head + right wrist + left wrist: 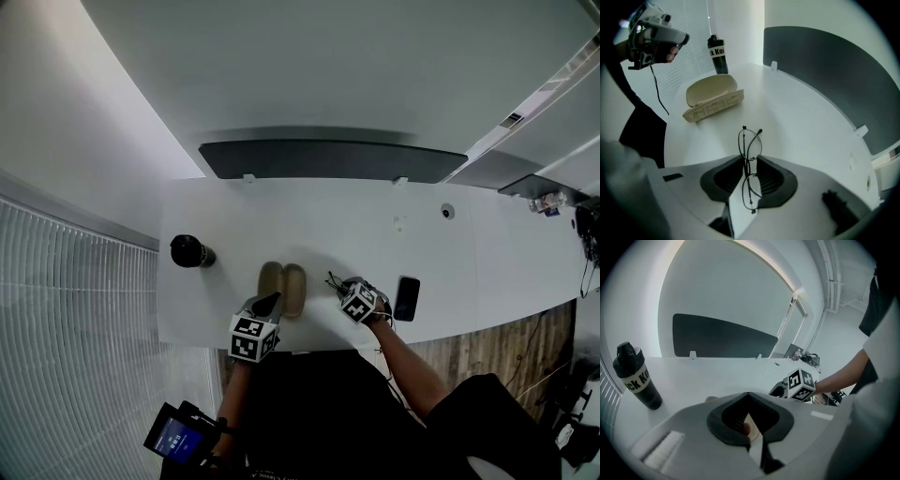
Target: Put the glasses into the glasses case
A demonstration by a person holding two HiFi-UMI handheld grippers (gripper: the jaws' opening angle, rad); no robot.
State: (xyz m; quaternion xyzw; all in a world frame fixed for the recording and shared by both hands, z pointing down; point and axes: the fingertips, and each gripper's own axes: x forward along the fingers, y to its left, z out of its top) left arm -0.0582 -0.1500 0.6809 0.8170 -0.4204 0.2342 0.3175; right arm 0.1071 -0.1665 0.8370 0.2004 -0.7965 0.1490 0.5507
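Right of the glasses case [712, 97], well apart from it, grips the glasses [750, 144] at the bridge with the right gripper [747, 161], fingers [768, 180] drawn narrow onto the thin wire, one lens beyond the pinch and one short of it. Holds the left gripper [748, 414] by the near end of the case, fingers [731, 418] together at the tips, on nothing.

Could pivot or slip on the way to the case: a single pinch on smooth wire, with weight on both sides. Could bend the bridge if squeezed harder. Could snag a temple on the case's rim, or shove the light, unheld case across the slick white worktop [801, 122].

Thin dark metal frame, rounded clear lenses, temples seemingly folded. Tan clamshell case lying open, oblong with rounded ends, one half smooth and matte, the other patterned on its face.
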